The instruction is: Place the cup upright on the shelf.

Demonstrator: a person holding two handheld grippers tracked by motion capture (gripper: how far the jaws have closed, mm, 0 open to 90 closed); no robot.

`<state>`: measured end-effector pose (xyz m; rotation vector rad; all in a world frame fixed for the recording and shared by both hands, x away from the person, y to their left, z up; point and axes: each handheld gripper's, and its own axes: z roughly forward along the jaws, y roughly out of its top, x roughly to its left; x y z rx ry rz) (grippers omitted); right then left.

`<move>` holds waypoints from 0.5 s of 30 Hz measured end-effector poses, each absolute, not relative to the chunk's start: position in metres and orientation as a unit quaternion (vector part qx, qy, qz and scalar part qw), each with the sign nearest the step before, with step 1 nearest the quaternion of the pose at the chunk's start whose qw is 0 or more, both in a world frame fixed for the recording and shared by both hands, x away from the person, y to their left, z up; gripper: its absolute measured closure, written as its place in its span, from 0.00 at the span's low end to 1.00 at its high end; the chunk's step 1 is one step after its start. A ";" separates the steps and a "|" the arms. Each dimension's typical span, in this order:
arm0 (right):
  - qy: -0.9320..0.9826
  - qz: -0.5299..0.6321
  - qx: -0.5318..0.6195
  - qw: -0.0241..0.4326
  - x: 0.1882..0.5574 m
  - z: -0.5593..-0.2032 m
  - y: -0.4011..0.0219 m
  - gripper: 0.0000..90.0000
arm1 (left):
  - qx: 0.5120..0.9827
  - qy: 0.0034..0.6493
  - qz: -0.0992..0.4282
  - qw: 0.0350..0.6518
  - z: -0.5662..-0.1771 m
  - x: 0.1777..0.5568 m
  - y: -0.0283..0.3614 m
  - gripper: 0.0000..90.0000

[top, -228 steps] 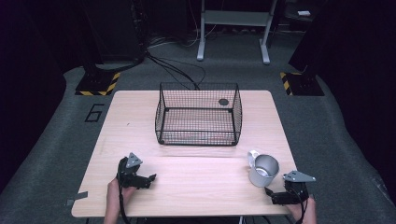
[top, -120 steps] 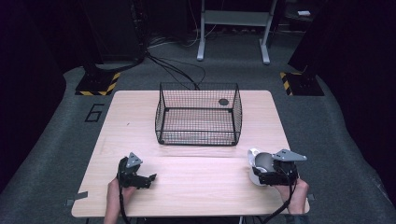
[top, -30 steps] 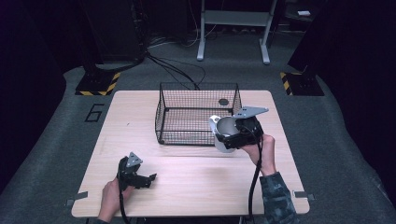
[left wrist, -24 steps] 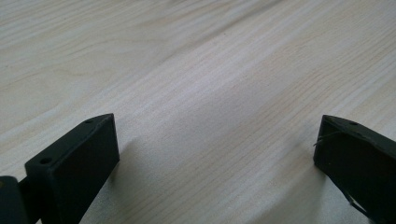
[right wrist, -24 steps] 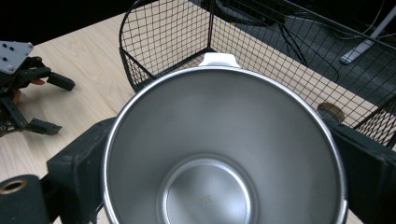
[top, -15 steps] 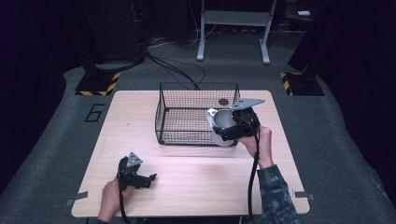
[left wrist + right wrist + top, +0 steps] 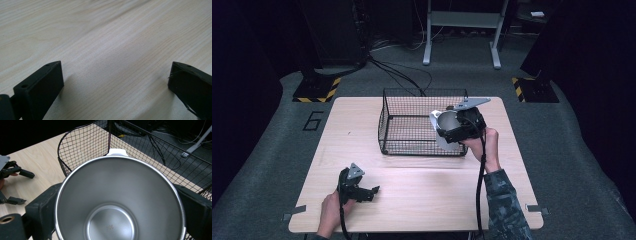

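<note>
Right gripper (image 7: pixel 451 131) carrying steel cup (image 7: pixel 447 122) over basket (image 7: pixel 412 102).

Right jaws clamped on the cup's outer wall, one each side, mouth tipped toward the camera; cup held in air at the basket's near right corner, above the rim. Left gripper (image 7: pixel 371 190) rests on the table (image 7: pixel 422 190), jaws wide, nothing between them. Cup looks rigid, light, smooth-walled, likely slippery; the wall grip below the lip seems the sound hold. Its white spout (image 7: pixel 117 151) points into the basket.
</note>
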<state>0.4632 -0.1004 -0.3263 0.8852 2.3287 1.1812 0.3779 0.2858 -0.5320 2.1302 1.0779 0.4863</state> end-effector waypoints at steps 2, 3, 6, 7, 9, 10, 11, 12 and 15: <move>0.830 0.419 0.316 0.190 0.466 -0.326 -0.099 0.06 | 0.821 0.415 0.187 0.345 -0.532 0.378 0.286 0.00; 0.830 0.418 0.317 0.188 0.468 -0.326 -0.098 0.06 | 0.821 0.415 0.187 0.345 -0.532 0.378 0.286 0.00; 0.829 0.418 0.320 0.186 0.471 -0.326 -0.097 0.06 | 0.821 0.415 0.187 0.345 -0.532 0.378 0.286 0.00; 0.829 0.419 0.319 0.188 0.472 -0.326 -0.096 0.06 | 0.821 0.415 0.187 0.345 -0.532 0.378 0.286 0.00; 0.832 0.416 0.315 0.189 0.476 -0.325 -0.095 0.06 | 0.822 0.414 0.187 0.344 -0.532 0.378 0.286 0.00; 0.831 0.416 0.317 0.189 0.477 -0.325 -0.094 0.06 | 0.822 0.413 0.187 0.344 -0.532 0.378 0.286 0.00; 0.831 0.416 0.318 0.188 0.478 -0.325 -0.093 0.06 | 0.822 0.413 0.187 0.344 -0.532 0.378 0.286 0.00; 0.831 0.416 0.319 0.187 0.479 -0.325 -0.092 0.06 | 0.822 0.413 0.187 0.344 -0.532 0.378 0.286 0.00; 0.834 0.413 0.313 0.190 0.483 -0.325 -0.089 0.06 | 0.820 0.415 0.188 0.346 -0.532 0.378 0.286 0.00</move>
